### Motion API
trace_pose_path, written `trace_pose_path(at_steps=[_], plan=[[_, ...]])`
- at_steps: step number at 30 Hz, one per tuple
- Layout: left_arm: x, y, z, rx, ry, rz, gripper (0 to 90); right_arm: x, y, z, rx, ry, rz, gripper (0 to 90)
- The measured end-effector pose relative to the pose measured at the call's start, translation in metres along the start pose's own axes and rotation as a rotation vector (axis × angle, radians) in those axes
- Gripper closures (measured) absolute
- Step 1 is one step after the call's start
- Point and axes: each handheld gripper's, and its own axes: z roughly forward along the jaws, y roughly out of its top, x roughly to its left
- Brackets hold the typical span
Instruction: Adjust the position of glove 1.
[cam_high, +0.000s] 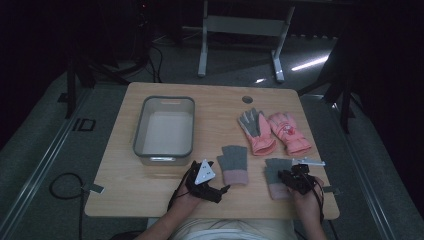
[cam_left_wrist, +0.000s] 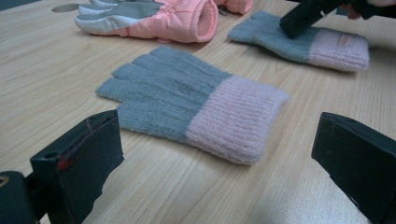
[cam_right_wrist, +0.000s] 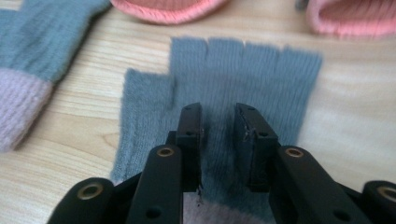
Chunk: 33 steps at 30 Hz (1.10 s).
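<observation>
1. My right claw (cam_high: 291, 176) is down on the grey knit glove (cam_high: 276, 176) near the bench's front right corner. Its jaws stand a little apart, with a strip of grey knit showing between them; the tips look to rest on the fabric, though I cannot tell whether any of it is pinched.
2. That glove lies flat, its short finger ends toward the back edge and its pale pink cuff toward the front edge.
3. My left claw (cam_high: 222, 190) hangs low by the front edge, left of the middle, jaws wide apart and holding nothing.
4. Ahead of it lies the second grey glove (cam_left_wrist: 191, 105), flat on the wood, pink cuff toward the front edge, near its twin but not touching.
5. Behind both, toward the right edge, two pink padded gloves (cam_high: 272, 131) lie side by side, the left one palm up with grey fingers.
6. A grey bin (cam_high: 164, 127) stands on the left half of the bench (cam_high: 125, 185), nearer the back.
</observation>
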Motion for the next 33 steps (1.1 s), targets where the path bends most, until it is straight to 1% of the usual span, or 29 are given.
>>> trace_pose_path(at_steps=[2,4,5,7,8,10,11,12,13,14,15,16,18,23,25,26,28,30,33], plan=[[0.000,0.000,0.000,0.001,0.000,0.001,1.5,-0.003,0.004,-0.004,-0.019,0.001,-0.039,70.5],[0.000,0.000,0.000,0.001,-0.001,0.000,1.5,-0.007,0.008,-0.009,-0.049,0.043,-0.103,68.4],[0.000,0.000,0.000,0.000,-0.001,-0.001,1.5,-0.008,0.010,-0.011,-0.048,0.051,-0.136,66.5],[0.000,0.000,0.000,0.002,-0.001,0.000,1.5,-0.011,0.013,-0.012,-0.027,0.093,-0.197,65.2],[0.000,0.000,0.000,0.002,0.000,0.000,1.5,-0.012,0.014,-0.012,-0.020,0.102,-0.232,64.1],[0.000,0.000,0.000,0.001,-0.001,0.000,1.5,-0.013,0.014,-0.010,0.016,0.137,-0.302,62.2],[0.000,0.000,0.000,0.000,-0.001,0.000,1.5,-0.014,0.014,-0.009,0.028,0.147,-0.330,61.2],[0.000,0.000,0.000,0.000,-0.001,0.000,1.5,-0.014,0.014,-0.009,0.028,0.147,-0.330,61.2],[0.000,0.000,0.000,0.002,-0.001,0.000,1.5,-0.016,0.014,-0.007,0.063,0.159,-0.365,59.9],[0.000,0.000,0.000,0.003,0.000,0.001,1.5,-0.016,0.014,-0.007,0.074,0.157,-0.374,58.9],[0.000,0.000,0.000,0.003,0.000,0.001,1.5,-0.016,0.014,-0.007,0.074,0.157,-0.374,58.9],[0.000,0.000,0.000,0.002,-0.001,0.000,1.5,-0.018,0.014,-0.005,0.086,0.158,-0.378,57.4],[0.000,0.000,0.000,0.003,0.000,0.000,1.5,-0.020,0.014,-0.004,0.084,0.153,-0.366,57.1],[0.000,0.000,0.000,0.002,-0.001,0.000,1.5,-0.023,0.011,0.000,0.089,0.159,-0.315,55.9],[0.000,0.000,0.000,0.000,-0.003,-0.002,1.5,-0.024,0.008,0.002,0.100,0.160,-0.287,55.7],[0.001,0.000,0.000,-0.001,-0.003,-0.004,1.5,-0.024,0.006,0.003,0.100,0.155,-0.287,55.5],[0.000,0.000,0.000,-0.001,-0.003,-0.003,1.5,-0.023,0.005,0.004,0.094,0.147,-0.286,56.5],[0.000,0.000,0.000,0.000,-0.003,-0.001,1.5,-0.021,0.003,0.004,0.087,0.126,-0.297,58.4],[0.000,0.000,0.000,-0.002,-0.003,-0.003,1.5,-0.016,0.001,0.003,0.087,0.097,-0.288,65.2]])
